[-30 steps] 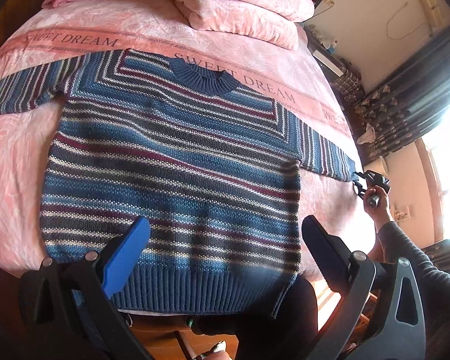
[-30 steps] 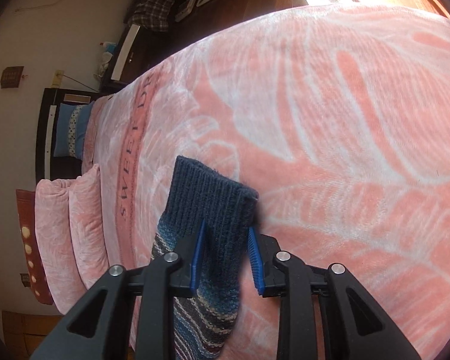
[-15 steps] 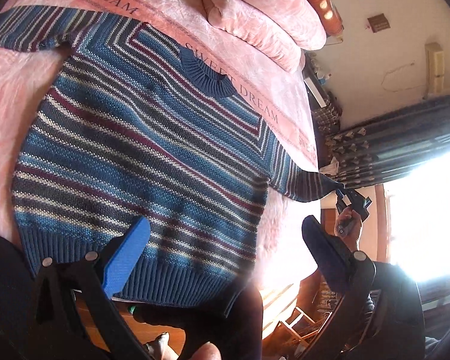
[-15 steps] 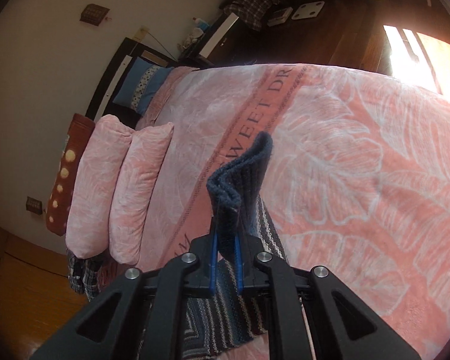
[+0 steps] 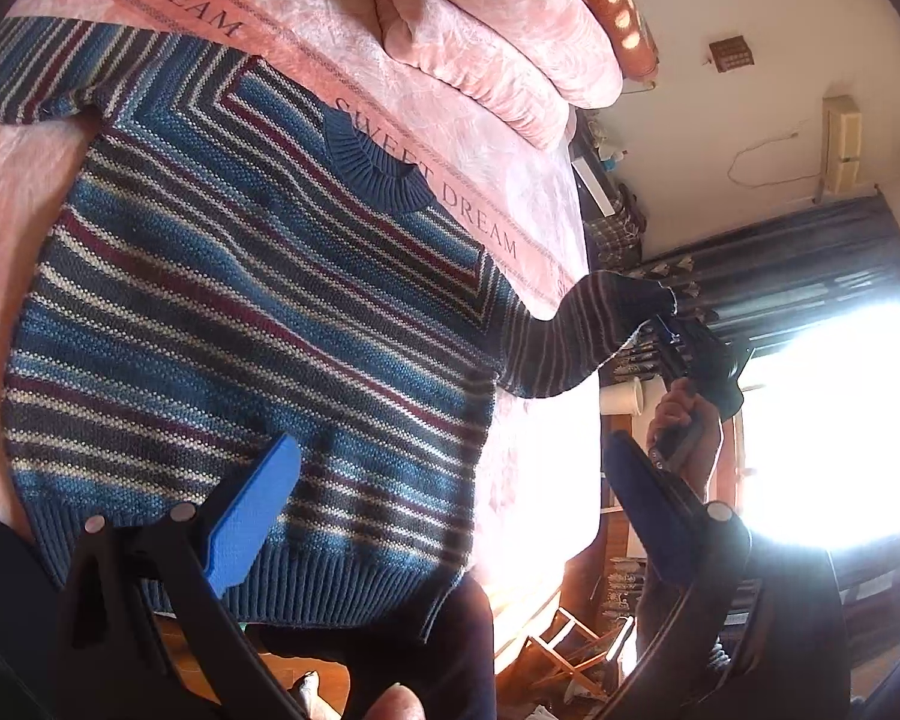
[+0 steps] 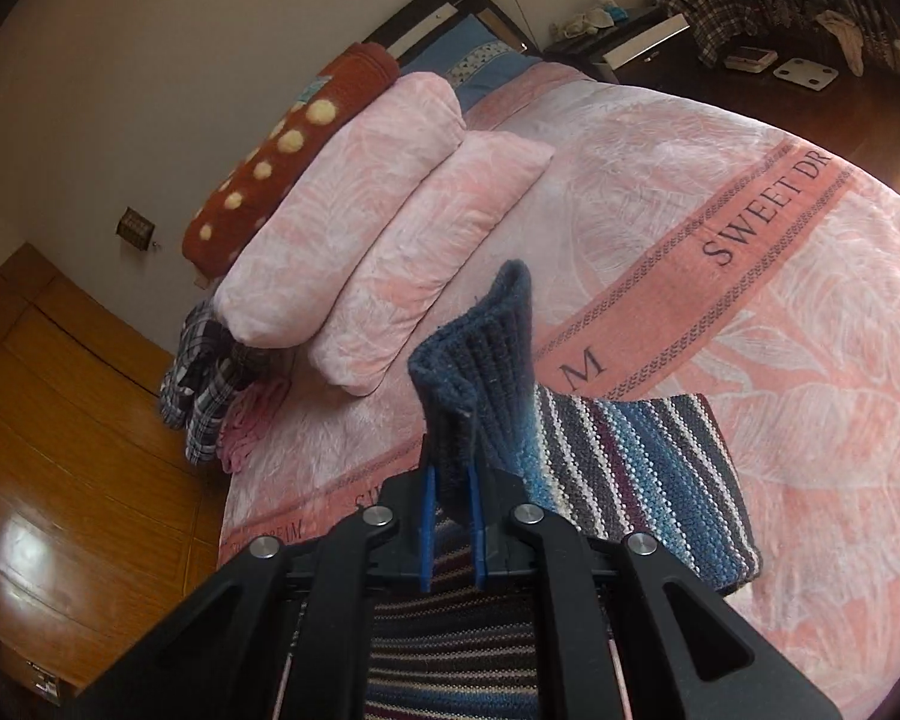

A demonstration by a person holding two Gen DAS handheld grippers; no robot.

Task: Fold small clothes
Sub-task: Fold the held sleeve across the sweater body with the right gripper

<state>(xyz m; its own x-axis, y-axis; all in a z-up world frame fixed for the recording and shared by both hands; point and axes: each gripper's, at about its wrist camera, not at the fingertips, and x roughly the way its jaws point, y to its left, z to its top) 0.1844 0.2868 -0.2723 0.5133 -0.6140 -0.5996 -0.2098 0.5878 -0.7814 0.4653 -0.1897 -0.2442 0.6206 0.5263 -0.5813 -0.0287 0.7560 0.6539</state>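
A blue, maroon and cream striped sweater (image 5: 240, 312) lies flat, front up, on the pink bedspread (image 5: 510, 480). My left gripper (image 5: 450, 498) hovers open above the sweater's hem with nothing between its fingers. My right gripper (image 6: 450, 516) is shut on the dark blue cuff (image 6: 480, 360) of the sweater's right sleeve. In the left wrist view that sleeve (image 5: 576, 336) is lifted off the bed and arches over toward the sweater's body, with the right gripper (image 5: 678, 342) and a hand (image 5: 684, 420) at its end. The other sleeve (image 5: 36, 72) lies spread out at far left.
Two pink pillows (image 6: 390, 228) and a red spotted cushion (image 6: 288, 150) sit at the head of the bed. Plaid and pink clothes (image 6: 222, 396) are piled beside the pillows. A dark nightstand (image 6: 642, 42) stands past the bed. A bright window (image 5: 834, 432) glares at right.
My right gripper closed on the cuff, lifted the sleeve off the bed and carried it in toward the sweater's body. The left gripper tilted and stayed open.
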